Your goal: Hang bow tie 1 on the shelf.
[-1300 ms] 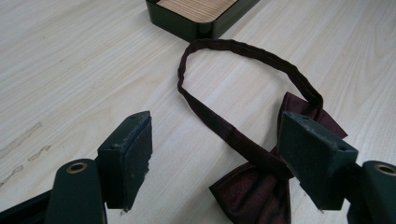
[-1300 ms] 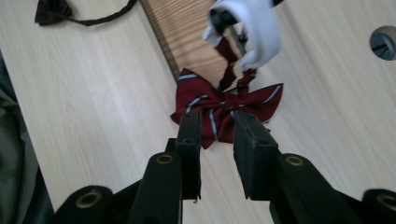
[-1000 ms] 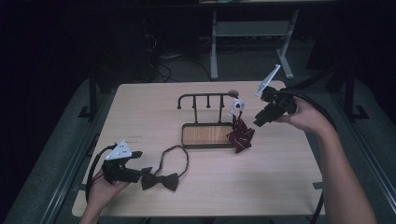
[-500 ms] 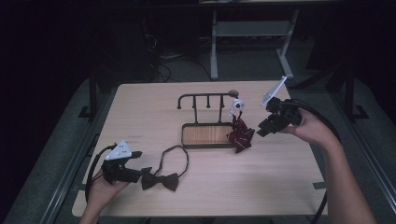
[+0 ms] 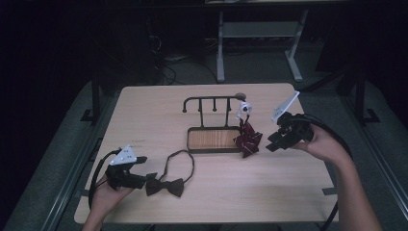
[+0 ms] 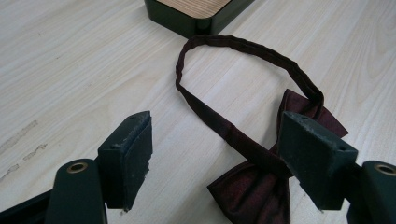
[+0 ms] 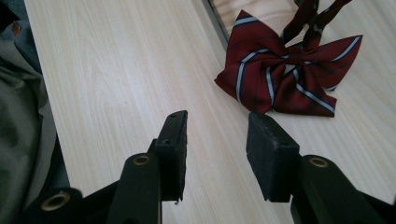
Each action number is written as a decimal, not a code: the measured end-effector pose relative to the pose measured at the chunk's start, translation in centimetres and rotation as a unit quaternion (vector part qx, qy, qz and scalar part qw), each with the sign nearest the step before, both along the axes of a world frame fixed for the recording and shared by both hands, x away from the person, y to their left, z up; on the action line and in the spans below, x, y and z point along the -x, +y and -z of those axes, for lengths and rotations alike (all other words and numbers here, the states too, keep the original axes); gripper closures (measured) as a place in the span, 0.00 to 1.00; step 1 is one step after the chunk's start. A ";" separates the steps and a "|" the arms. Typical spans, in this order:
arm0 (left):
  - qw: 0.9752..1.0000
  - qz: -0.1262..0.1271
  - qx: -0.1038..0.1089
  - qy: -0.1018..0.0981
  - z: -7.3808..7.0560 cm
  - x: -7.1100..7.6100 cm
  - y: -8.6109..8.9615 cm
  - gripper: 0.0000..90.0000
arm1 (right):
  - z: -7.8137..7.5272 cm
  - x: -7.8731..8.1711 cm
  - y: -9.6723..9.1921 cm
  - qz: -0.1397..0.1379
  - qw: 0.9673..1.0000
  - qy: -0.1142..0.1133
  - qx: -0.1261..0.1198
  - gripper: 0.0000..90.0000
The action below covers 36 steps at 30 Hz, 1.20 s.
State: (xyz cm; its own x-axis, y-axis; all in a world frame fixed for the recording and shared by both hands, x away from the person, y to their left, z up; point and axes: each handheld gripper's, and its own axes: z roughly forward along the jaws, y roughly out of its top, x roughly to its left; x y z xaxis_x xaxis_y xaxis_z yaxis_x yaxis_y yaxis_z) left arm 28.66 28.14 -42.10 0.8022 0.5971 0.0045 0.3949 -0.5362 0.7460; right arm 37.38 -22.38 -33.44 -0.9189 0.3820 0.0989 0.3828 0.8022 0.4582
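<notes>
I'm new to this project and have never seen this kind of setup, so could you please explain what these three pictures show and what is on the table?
No robot here: a person holds a two-jaw hand tool in each hand. The high view looks down on the wooden table; the other two come from cameras riding on each tool, looking along its black jaws. The left gripper sits by a dark bow tie lying flat with its neck strap looped; the jaws are open around part of it, not closed. The right gripper hovers open and empty near a red striped bow tie, which hangs from a small black rack with a wood-topped base.
</notes>
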 end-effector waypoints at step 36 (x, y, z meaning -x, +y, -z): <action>1.000 -0.001 0.003 0.007 0.1 -0.1 -0.1 0.29 | 5.2 3.7 -1.4 0.025 0.999 0.001 -0.035 0.53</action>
State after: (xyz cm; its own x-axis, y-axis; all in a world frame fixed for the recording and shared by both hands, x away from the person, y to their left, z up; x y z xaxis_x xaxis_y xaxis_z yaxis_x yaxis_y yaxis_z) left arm 28.73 28.05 -42.22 0.8009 0.5987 -0.0097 0.4058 -0.5308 0.7440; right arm 33.67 -23.73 -38.67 -0.8982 0.4203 0.1290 0.4233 0.7473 0.5122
